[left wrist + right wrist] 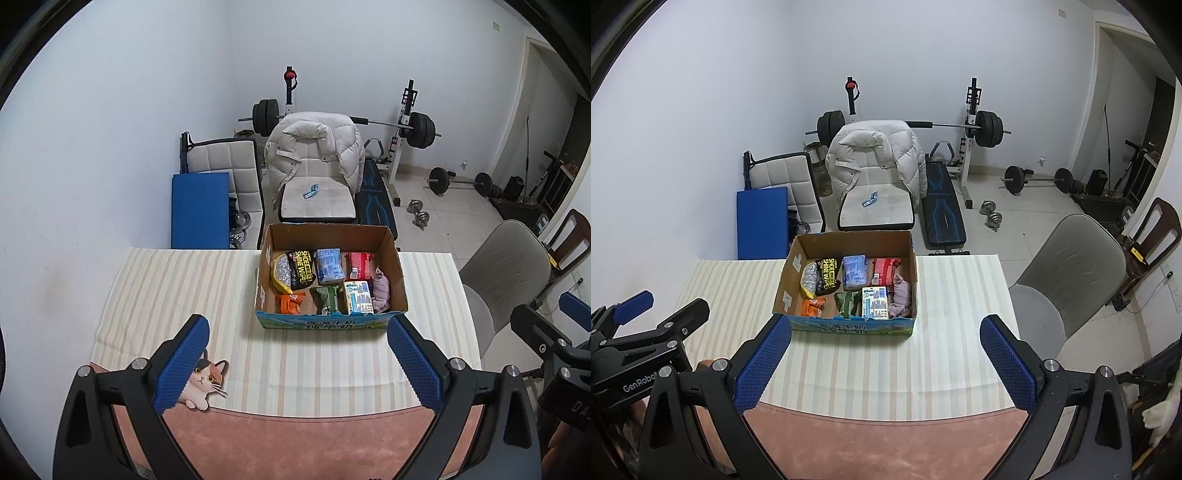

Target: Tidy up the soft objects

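Both the left gripper (297, 363) and right gripper (884, 363) hang spread over bare striped tablecloth (177, 295); the cardboard box (395, 266) sits at the far edge, long axis crosswise.

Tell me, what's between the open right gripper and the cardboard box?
Only bare striped tablecloth. In the right wrist view, nothing lies on it between the right gripper and the cardboard box.
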Demonstrator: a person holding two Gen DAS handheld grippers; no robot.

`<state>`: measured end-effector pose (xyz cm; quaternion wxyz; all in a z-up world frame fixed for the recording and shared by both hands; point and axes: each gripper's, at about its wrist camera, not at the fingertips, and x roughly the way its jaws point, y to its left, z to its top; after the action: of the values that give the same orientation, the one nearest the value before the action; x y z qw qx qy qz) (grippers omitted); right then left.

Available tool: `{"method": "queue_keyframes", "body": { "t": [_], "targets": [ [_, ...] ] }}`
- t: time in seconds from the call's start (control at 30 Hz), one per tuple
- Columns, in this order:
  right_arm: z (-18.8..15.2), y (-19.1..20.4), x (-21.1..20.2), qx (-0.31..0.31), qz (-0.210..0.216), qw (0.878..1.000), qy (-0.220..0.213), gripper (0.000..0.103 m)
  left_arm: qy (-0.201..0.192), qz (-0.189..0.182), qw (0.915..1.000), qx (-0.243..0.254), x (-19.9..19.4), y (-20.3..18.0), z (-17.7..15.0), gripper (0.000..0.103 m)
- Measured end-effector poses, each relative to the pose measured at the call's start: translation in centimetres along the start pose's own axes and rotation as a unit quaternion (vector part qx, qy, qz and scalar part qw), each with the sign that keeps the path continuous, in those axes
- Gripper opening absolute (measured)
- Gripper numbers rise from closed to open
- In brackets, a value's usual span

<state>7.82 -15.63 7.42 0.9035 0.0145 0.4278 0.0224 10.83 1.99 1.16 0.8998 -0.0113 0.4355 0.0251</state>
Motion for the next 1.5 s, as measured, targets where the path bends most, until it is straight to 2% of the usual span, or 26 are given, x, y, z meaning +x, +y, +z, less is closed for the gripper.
{"method": "queue_keyframes", "body": {
  "t": [1.5],
  "targets": [
    [1.2, 0.0, 0.1, 0.003, -0.017, 1.000, -0.011, 0.103, -0.011, 0.001, 0.9999, -0.001, -0.6, -0.1, 0.7, 0.099]
  ]
}}
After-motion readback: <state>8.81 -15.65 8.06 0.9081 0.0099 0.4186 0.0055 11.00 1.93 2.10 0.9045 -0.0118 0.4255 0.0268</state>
